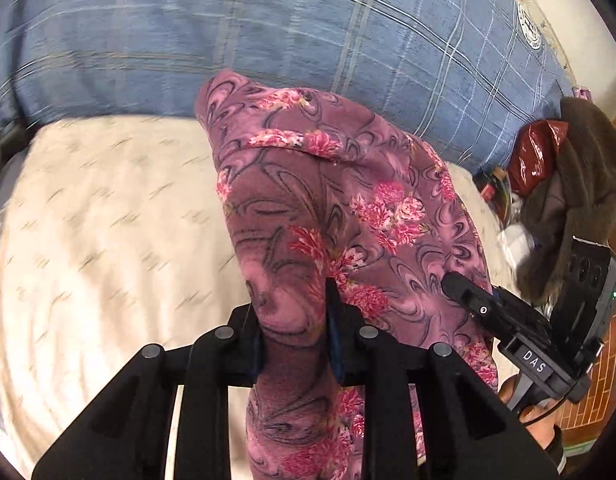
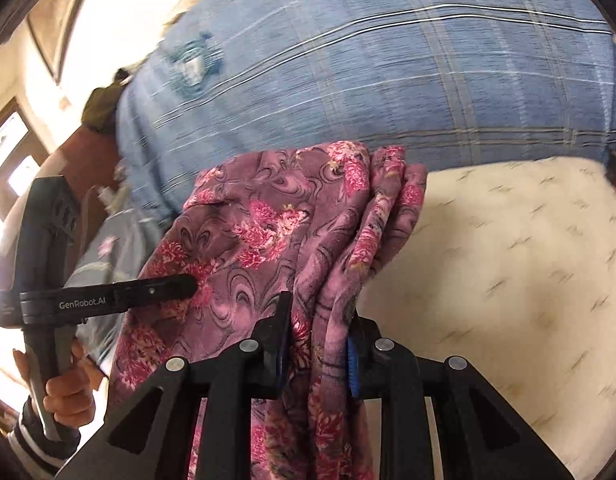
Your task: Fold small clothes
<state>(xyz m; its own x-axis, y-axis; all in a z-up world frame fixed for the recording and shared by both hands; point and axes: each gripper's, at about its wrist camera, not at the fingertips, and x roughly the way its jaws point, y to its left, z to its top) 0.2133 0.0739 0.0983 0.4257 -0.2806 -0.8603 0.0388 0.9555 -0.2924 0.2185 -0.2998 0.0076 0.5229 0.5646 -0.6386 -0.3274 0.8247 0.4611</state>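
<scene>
Both grippers hold one garment, a purple floral cloth (image 1: 332, 208), above a cream bedsheet (image 1: 108, 220). Seen from the left wrist camera, the left gripper (image 1: 294, 332) is clamped on a bunched, rope-like section of the cloth, which runs from the bottom of the frame up and away toward a blue plaid quilt (image 1: 268, 28) at the far edge of the bed. That view also shows the right gripper (image 1: 468, 296) entering from the right side, its dark tip touching the cloth's right edge. Beyond it, at the bed's right edge, lie a brown furry garment (image 1: 580, 184) and a red plastic bag (image 1: 536, 152).

From the right wrist camera, the right gripper (image 2: 318, 336) is closed on several stacked folds of the floral cloth (image 2: 268, 216), whose long axis again runs from the camera toward the quilt (image 2: 388, 68). Only this view shows the left hand (image 2: 68, 392) wrapped around the left tool's handle, with the left gripper (image 2: 176, 286) pressing on the cloth from the left. A grey-blue floral fabric (image 2: 116, 248) lies behind it.

Bare sheet (image 2: 508, 260) stretches to the right of the cloth in this view, and to its left in the other. Both pictures are motion-blurred.
</scene>
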